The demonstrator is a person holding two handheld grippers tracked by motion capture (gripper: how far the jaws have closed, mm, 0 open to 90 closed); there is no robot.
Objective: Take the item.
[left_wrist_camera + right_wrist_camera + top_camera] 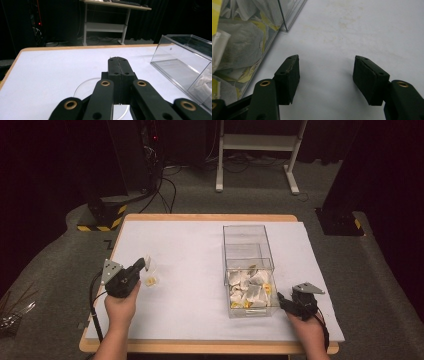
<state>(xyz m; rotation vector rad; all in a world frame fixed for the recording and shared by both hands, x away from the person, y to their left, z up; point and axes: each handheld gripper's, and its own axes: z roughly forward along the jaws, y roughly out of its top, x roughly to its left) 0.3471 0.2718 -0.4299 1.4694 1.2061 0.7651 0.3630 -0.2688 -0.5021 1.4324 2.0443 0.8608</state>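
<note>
A clear two-part box (247, 227) stands right of the table's middle, and its near part holds several tea bags (250, 290). My left gripper (139, 266) hovers at the left with its jaws pressed together. A white tea bag (147, 262) shows at their tip, over a clear round cup (151, 272) with a yellow tag (150, 281) beside it. In the left gripper view, the left gripper (118, 60) sits above the cup's rim (83, 90). My right gripper (284, 300) rests open just right of the box. In the right gripper view, nothing lies between the right gripper's (327, 76) jaws, with the tea bags (239, 45) to their left.
A white cover (195, 245) spreads over the wooden table. The box's far part (175, 65) holds nothing. Beyond the table stand a white desk frame (255, 142), cables and a dark equipment stand (102, 215) on grey carpet.
</note>
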